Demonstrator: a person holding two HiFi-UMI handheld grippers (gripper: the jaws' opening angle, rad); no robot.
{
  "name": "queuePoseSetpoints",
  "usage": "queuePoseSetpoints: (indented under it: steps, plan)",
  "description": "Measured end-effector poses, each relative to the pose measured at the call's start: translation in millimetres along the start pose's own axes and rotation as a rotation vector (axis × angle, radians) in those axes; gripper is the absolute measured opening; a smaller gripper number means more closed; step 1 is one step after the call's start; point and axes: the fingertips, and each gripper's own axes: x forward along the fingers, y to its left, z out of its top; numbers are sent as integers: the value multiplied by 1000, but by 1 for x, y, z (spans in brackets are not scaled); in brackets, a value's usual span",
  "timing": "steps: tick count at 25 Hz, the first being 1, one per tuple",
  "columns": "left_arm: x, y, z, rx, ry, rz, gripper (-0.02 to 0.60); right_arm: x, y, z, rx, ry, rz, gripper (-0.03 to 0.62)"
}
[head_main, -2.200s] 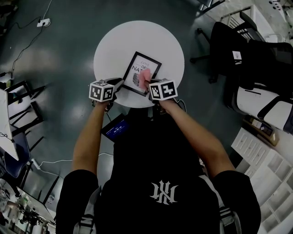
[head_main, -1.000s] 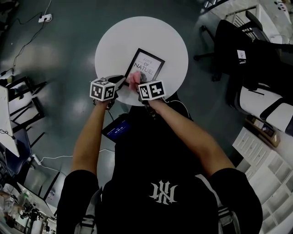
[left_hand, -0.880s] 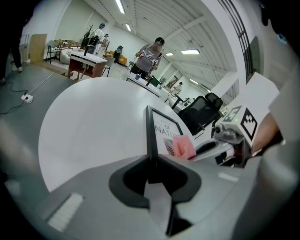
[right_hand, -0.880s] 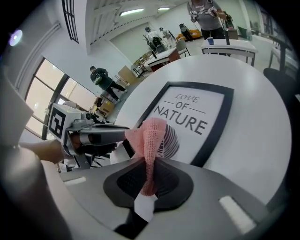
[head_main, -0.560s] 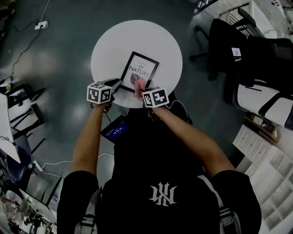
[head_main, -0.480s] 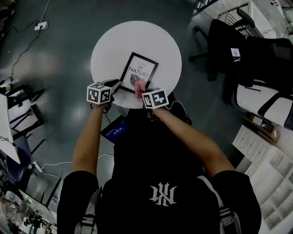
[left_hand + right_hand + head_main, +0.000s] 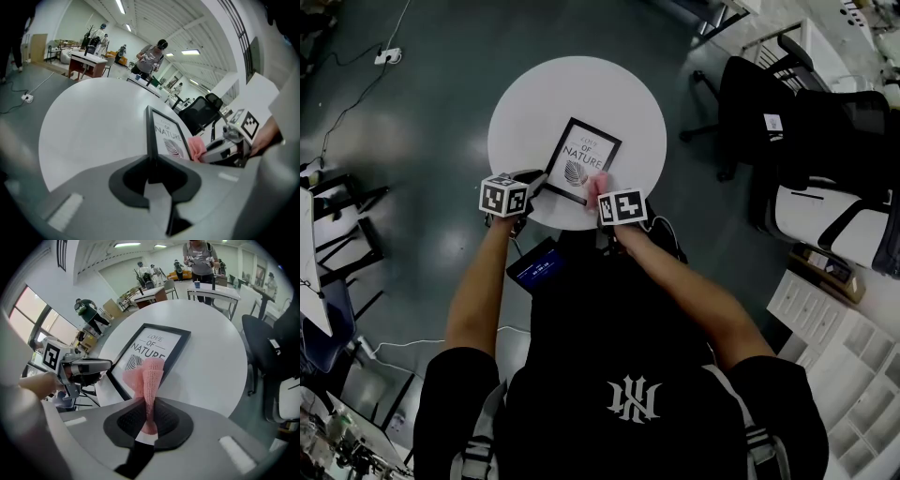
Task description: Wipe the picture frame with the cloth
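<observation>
A black picture frame [image 7: 581, 172] with a white print lies on the round white table [image 7: 534, 103]. My left gripper [image 7: 538, 180] is shut on the frame's near left edge; in the left gripper view the jaws [image 7: 152, 169] clamp the black frame [image 7: 165, 135]. My right gripper [image 7: 603, 190] is shut on a pink cloth [image 7: 600, 184], which rests at the frame's near right corner. In the right gripper view the cloth [image 7: 149, 373] stands up from the jaws [image 7: 147, 420] over the frame's [image 7: 157, 345] near part. Each gripper shows in the other's view: right gripper [image 7: 229, 145], left gripper [image 7: 86, 367].
Black office chairs [image 7: 787, 112] and a white seat [image 7: 825, 220] stand to the right, with white shelving [image 7: 834, 328] nearer. A device with a blue screen [image 7: 539, 265] lies below the table's near edge. Cables and a power strip [image 7: 386, 56] lie on the floor at left. People stand far behind.
My right gripper has slid the pink cloth rightwards along the frame's near part, from its near left corner to its near right corner. My left gripper has kept its hold.
</observation>
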Motion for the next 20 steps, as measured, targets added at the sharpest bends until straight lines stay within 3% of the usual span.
queuePoseSetpoints:
  steps: [4,8,11,15,20]
  plan:
    - [1,1,-1,-16,-2,-6,44,-9,7,11,-2,-38,57,25]
    - [-14,-11,-6,23,-9,-44,54,-32,30,33,-40,-122,144,25]
    - [-42,-41,26,93,-129,-87,33,-63,48,61,-143,-212,225,25]
    - [-88,-80,84,262,-279,-101,3,-123,75,111,-323,-407,327,25]
    - [-164,-144,137,408,-467,-91,3,-221,121,146,-429,-650,479,25]
